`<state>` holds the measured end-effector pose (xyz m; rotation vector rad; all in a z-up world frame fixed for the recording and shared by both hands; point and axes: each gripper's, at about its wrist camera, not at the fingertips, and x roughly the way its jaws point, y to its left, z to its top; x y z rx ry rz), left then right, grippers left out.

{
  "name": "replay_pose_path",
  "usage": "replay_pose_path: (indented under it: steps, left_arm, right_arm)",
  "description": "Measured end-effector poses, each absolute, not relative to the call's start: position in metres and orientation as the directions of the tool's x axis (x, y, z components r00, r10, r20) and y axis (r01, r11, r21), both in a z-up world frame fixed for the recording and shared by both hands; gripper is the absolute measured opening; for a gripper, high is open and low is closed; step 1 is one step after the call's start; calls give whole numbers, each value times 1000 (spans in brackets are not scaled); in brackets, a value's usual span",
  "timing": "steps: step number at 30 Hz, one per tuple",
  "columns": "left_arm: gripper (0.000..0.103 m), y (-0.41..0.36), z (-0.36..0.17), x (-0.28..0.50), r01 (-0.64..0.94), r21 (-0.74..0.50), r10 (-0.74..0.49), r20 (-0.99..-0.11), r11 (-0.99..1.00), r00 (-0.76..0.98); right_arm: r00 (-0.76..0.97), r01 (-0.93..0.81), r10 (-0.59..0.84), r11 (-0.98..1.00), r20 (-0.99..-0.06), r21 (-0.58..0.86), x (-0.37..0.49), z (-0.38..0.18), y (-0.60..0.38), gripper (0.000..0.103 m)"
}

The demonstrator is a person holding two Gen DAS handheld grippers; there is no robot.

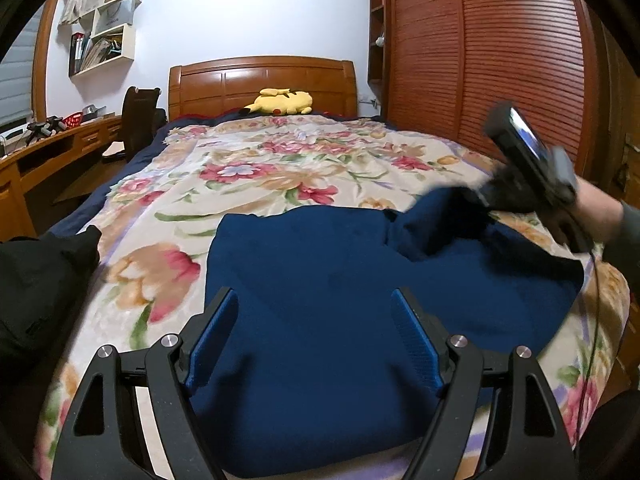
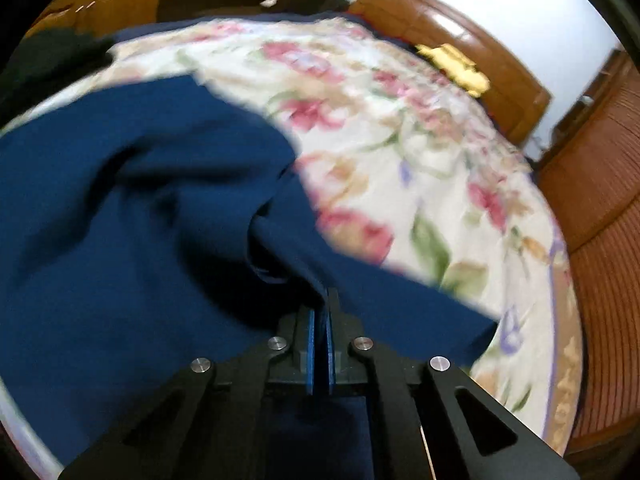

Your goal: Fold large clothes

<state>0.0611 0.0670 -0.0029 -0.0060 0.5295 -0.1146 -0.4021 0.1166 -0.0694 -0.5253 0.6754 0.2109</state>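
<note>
A large dark blue garment [image 1: 312, 280] lies spread on the floral bedspread [image 1: 260, 172], near the bed's front edge. My left gripper [image 1: 313, 294] hovers over its near part, jaws wide open with nothing between them. At the right, a hand holds my right gripper [image 1: 472, 196], blurred, at the garment's raised right-hand corner. In the right wrist view the right gripper [image 2: 322, 304] is shut, its blue pads together on a lifted fold of the blue garment [image 2: 120, 220]. The cloth bunches and creases around the fingertips.
A black garment [image 1: 36, 280] lies at the bed's left edge. A yellow plush toy [image 1: 282, 102] rests against the wooden headboard [image 1: 260, 76]. A slatted wooden wardrobe [image 1: 480, 60] stands along the right, with a desk [image 1: 48, 148] and a dark chair [image 1: 138, 116] at the left.
</note>
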Motion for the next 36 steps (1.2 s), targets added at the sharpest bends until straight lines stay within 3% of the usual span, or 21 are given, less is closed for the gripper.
replay_pose_path:
  steps: [4, 6, 7, 9, 11, 23, 36]
  left_arm:
    - [79, 70, -5, 59, 88, -20, -85, -521, 996, 849]
    - [79, 75, -6, 56, 72, -6, -64, -528, 997, 847]
    - [79, 76, -6, 54, 65, 1, -55, -529, 998, 847]
    - [79, 80, -6, 52, 52, 13, -37, -528, 999, 848]
    - [79, 85, -7, 51, 39, 9, -29, -530, 999, 848]
    - [79, 103, -19, 52, -10, -26, -6, -562, 1000, 827]
    - [79, 101, -10, 34, -22, 4, 20, -562, 1000, 827]
  right_arm:
    - [822, -235, -19, 899, -570, -369, -357, -50, 128, 4]
    - [821, -188, -47, 919, -569, -347, -336, -50, 130, 10]
    - [817, -169, -66, 922, -573, -347, -330, -53, 130, 17]
    - [812, -109, -125, 927, -569, -359, -327, -60, 123, 60]
    - [802, -88, -134, 937, -582, -337, -332, -64, 113, 69]
    - [779, -142, 12, 977, -627, -158, -450, -64, 46, 69]
    - [802, -194, 99, 976, -590, -100, -548, -69, 42, 69]
